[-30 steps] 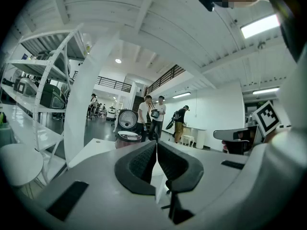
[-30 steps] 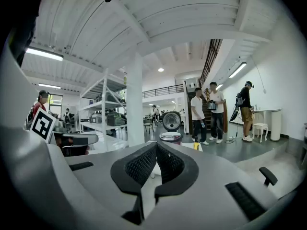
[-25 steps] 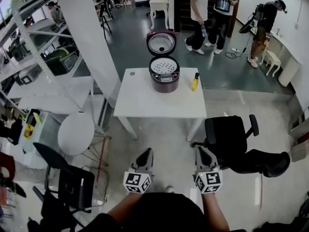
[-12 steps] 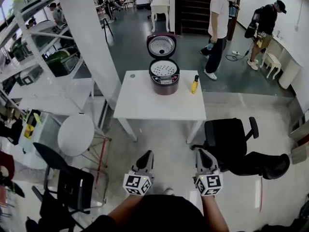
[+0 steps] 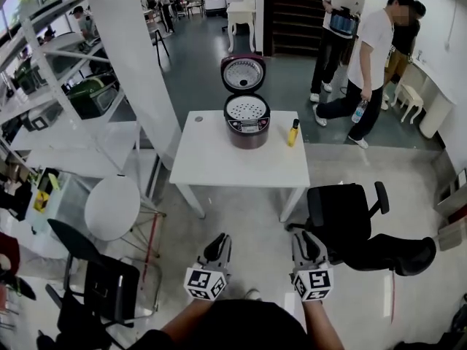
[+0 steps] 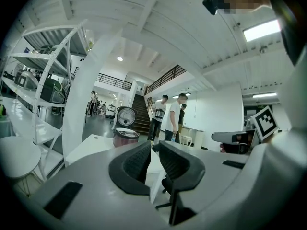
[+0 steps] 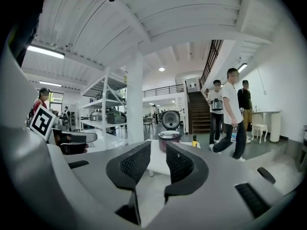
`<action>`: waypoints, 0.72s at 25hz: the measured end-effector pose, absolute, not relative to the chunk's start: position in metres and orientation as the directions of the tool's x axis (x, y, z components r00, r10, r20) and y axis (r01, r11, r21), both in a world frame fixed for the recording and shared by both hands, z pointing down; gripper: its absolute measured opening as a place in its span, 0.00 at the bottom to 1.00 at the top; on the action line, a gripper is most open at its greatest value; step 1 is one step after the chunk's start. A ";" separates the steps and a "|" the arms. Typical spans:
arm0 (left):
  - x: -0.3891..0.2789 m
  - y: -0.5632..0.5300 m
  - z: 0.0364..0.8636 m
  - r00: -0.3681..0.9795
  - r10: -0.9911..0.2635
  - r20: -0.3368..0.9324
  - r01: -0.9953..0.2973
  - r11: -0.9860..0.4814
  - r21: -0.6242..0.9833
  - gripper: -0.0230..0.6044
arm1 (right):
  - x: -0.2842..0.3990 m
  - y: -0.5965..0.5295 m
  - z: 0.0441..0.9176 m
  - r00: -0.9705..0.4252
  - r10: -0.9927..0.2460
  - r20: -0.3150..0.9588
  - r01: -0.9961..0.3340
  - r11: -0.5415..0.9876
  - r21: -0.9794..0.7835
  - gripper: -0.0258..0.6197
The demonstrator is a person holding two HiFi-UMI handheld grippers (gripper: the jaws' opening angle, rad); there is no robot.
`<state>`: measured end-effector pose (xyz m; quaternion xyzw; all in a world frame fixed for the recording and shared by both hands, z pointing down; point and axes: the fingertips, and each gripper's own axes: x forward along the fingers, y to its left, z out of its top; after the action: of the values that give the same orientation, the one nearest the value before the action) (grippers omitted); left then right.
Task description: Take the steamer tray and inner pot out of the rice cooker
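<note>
Two grippers hang low before me, well short of the counter [image 5: 219, 159]. The left gripper [image 5: 219, 240] is all but closed and empty. The right gripper [image 5: 301, 238] has just been opening to a modest gap, with nothing between its jaws. At the counter's far edge stands the rice cooker [image 5: 247, 126], lid [image 5: 243, 71] up, steamer tray [image 5: 246, 109] seated inside, a bottle [image 5: 293, 132] near it. A chair [image 5: 343, 214] stands by; people [image 5: 372, 57] pass beyond.
</note>
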<state>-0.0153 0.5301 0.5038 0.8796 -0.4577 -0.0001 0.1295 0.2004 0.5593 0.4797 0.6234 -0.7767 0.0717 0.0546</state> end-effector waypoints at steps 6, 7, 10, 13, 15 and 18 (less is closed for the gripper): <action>-0.021 0.529 0.508 0.575 -0.808 0.128 -0.808 -0.536 0.246 0.34 | 0.205 0.559 0.490 -0.218 -0.952 0.214 -0.974 0.200 -0.105 0.36; -0.022 0.529 0.509 0.576 -0.807 0.131 -0.806 -0.534 0.255 0.36 | 0.204 0.559 0.491 -0.223 -0.951 0.213 -0.973 0.203 -0.110 0.36; -0.024 0.529 0.511 0.573 -0.808 0.136 -0.808 -0.529 0.259 0.37 | 0.199 0.558 0.494 -0.239 -0.948 0.212 -0.969 0.219 -0.111 0.37; -0.024 0.530 0.512 0.568 -0.811 0.140 -0.812 -0.524 0.256 0.37 | 0.197 0.558 0.497 -0.245 -0.945 0.214 -0.968 0.226 -0.109 0.37; -0.025 0.531 0.512 0.567 -0.811 0.145 -0.813 -0.524 0.254 0.37 | 0.197 0.558 0.499 -0.246 -0.945 0.214 -0.967 0.227 -0.113 0.37; -0.024 0.530 0.512 0.579 -0.799 0.160 -0.806 -0.533 0.257 0.37 | 0.196 0.556 0.504 -0.259 -0.942 0.216 -0.964 0.236 -0.126 0.37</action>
<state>-0.0240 0.5301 0.5118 0.8753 -0.4586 0.0113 0.1529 0.1957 0.5562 0.5044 0.6070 -0.7847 0.1167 0.0473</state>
